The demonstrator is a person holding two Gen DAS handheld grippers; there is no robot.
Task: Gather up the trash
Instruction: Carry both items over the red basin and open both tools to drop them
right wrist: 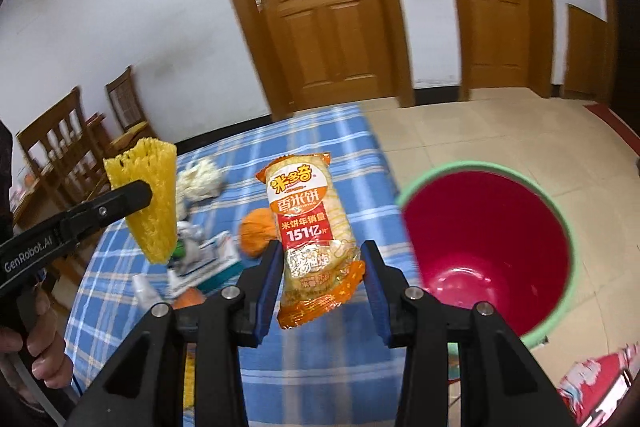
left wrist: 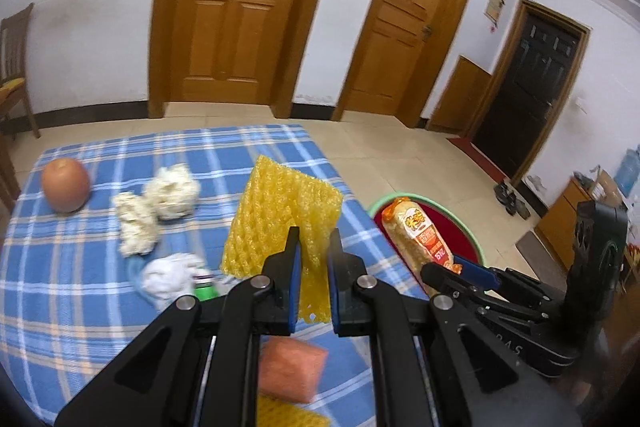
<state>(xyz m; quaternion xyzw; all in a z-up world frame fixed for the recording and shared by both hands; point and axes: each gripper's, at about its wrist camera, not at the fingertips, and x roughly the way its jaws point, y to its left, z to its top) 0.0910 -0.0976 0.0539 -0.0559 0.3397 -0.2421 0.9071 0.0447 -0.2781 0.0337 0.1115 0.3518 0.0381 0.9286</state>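
My left gripper (left wrist: 314, 241) is shut on a yellow foam net (left wrist: 280, 215) and holds it upright above the blue plaid table (left wrist: 80, 307); the net also shows in the right wrist view (right wrist: 154, 199). My right gripper (right wrist: 320, 259) is shut on an orange rice-cracker packet (right wrist: 312, 227) and holds it in the air just left of the red bin with a green rim (right wrist: 488, 251). The packet (left wrist: 416, 235) and the bin (left wrist: 456, 235) also show in the left wrist view, off the table's right edge.
On the table lie an apple (left wrist: 65, 185), two cream paper wads (left wrist: 160, 203), a white crumpled wad (left wrist: 168, 277), an orange net (left wrist: 292, 367), and small boxes and bottles (right wrist: 200, 259). Wooden chairs (right wrist: 60, 147) stand to the left. Doors line the far wall.
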